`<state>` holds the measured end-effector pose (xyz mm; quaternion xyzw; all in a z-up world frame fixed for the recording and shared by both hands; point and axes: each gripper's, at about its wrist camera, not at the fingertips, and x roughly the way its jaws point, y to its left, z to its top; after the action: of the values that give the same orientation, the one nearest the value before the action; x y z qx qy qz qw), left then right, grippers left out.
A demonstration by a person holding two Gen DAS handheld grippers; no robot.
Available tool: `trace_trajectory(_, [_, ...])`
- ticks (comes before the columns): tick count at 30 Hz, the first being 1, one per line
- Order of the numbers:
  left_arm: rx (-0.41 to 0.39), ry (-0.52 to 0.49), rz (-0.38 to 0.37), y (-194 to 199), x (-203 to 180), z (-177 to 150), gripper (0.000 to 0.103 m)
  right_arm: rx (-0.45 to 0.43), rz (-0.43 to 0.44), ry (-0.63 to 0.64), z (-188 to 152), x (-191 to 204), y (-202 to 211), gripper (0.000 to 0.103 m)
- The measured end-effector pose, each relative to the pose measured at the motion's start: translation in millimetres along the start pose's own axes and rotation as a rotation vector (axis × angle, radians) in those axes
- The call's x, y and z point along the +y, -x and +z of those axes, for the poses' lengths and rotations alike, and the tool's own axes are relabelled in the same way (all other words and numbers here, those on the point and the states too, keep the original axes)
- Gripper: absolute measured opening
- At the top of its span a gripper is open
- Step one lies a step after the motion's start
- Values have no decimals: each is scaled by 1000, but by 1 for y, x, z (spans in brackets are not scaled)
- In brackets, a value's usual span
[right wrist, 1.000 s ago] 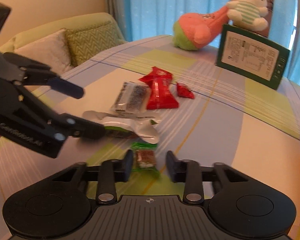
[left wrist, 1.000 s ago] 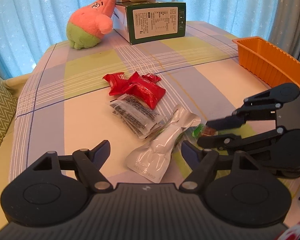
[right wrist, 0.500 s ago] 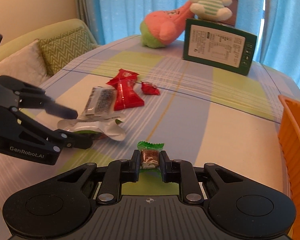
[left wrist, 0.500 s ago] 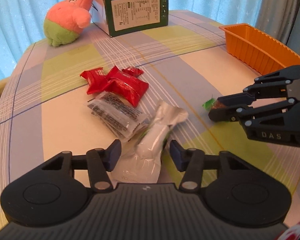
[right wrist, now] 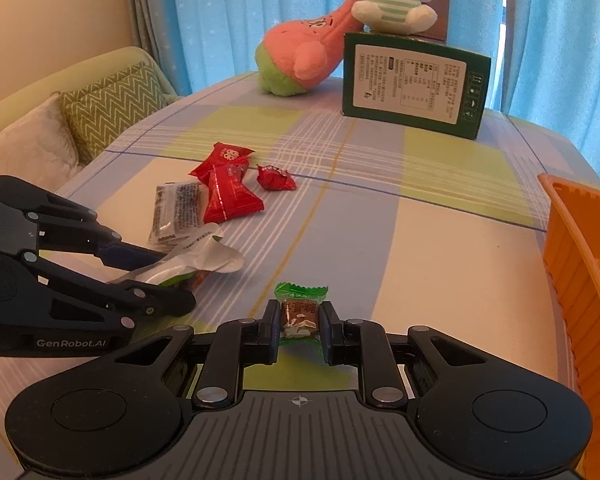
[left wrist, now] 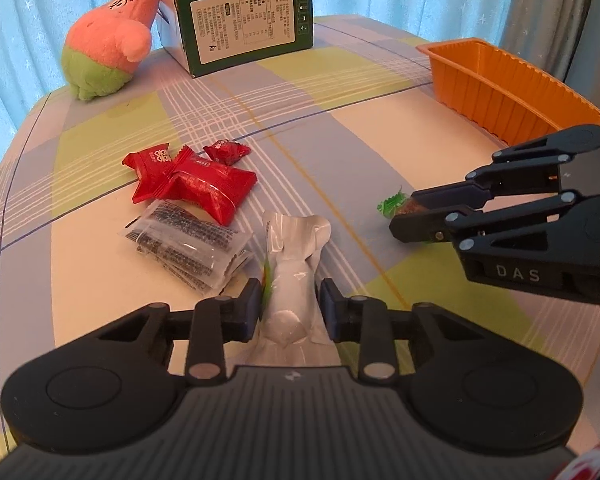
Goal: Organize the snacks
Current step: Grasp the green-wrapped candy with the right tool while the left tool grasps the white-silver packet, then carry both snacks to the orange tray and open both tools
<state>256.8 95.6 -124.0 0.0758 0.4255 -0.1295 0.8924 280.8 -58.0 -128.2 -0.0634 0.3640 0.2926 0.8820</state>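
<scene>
Both fingers (right wrist: pixel 326 332) pinch candy (right wrist: pixel 299 316); orange bin (right wrist: pixel 580 280) rim near right.

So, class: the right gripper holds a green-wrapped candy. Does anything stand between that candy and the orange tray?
Nothing visible does. The right gripper is shut on the green-wrapped candy, and only bare tablecloth lies between it and the orange tray. The other snacks lie on the far side from the tray.

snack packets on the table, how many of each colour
Red foil snack packets: 3
Clear packets with dark contents: at least 2, stacked
Silver foil pouch: 1, in the left gripper
Green-wrapped candy: 1, in the right gripper
Total: at least 7
</scene>
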Motion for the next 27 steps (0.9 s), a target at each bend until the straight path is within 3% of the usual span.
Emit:
trace_trajectory(10, [-44, 90, 48, 8, -1, 4, 27, -33, 1, -33, 4, -4, 9, 20])
trace_trajectory(27, [-114, 171, 25, 21, -22, 32, 27, -106, -55, -114, 10, -25, 42, 20])
